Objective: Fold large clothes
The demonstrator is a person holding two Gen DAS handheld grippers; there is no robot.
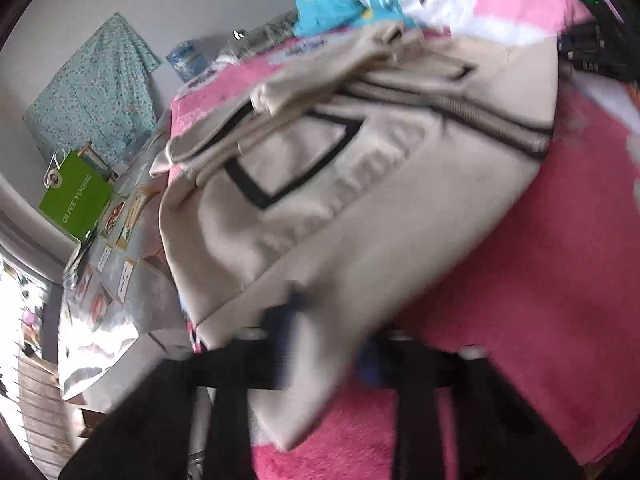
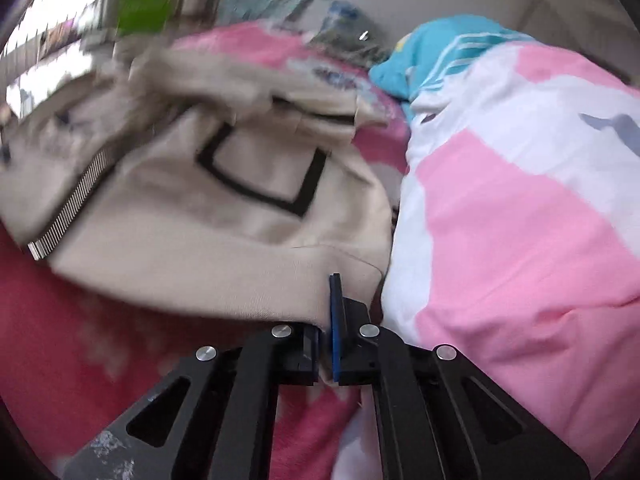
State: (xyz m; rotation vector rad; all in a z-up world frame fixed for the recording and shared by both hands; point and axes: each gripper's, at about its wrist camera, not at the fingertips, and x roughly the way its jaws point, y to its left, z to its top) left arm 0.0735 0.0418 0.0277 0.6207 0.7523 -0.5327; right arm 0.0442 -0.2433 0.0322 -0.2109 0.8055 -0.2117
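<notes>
- The beige garment lay on a pink fleece blanket spread over the bed, filling the middle of both wrist views.
- It was a thick, sweatshirt-like piece with a black outlined square printed on it and a ribbed band edged in black, which ran out toward 9 o'clock in the right wrist view.
- Its upper part was bunched into loose folds toward 12 o'clock; the lower part lay fairly flat.
- The right tool was clamped on the garment's near hem, its blue pads pressed together with cloth caught between them.
- The left tool was blurred; its jaws were drawn nearly together with an edge of the beige cloth between them.
- A pink-and-white duvet lay just beside the garment at 3 o'clock in the right wrist view, with a turquoise cloth beyond it.
- A green bag stood off the bed at 9 o'clock in the left wrist view.
</notes>
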